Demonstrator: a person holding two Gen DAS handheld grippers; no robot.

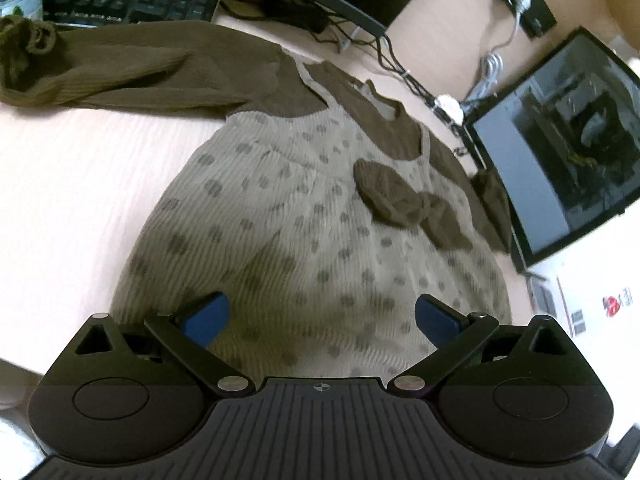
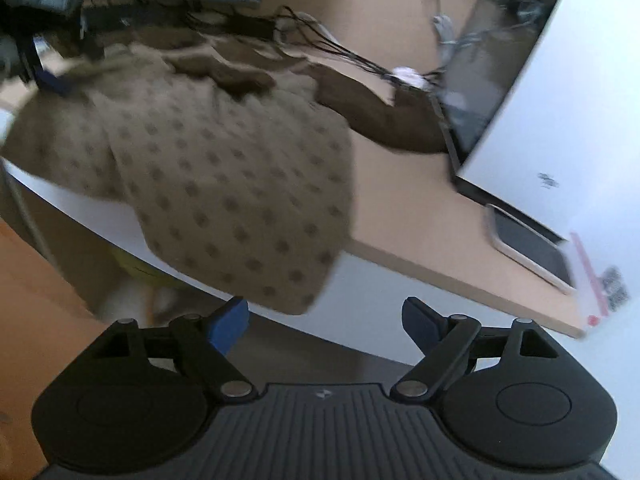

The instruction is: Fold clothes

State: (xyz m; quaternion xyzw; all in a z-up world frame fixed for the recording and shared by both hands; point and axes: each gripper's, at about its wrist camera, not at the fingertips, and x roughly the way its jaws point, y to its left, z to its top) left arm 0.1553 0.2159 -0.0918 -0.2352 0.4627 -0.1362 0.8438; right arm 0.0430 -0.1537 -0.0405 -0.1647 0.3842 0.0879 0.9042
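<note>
The dress [image 1: 312, 216] was spread on the desk [image 1: 72, 184] just ahead of the left gripper [image 1: 322, 318], whose jaws stood wide and empty above the skirt. The right gripper [image 2: 326, 322] was likewise held wide, nothing between its pads, the hem [image 2: 280, 292] hanging over the desk edge just beyond them. The knit was judged soft, light and limp, best pinched at hem or sleeve [image 1: 104, 76]. Only the left view showed the outstretched sleeve; only the right showed the overhang

no legible text, white box label [image 1: 618, 304] print too blurred
</note>
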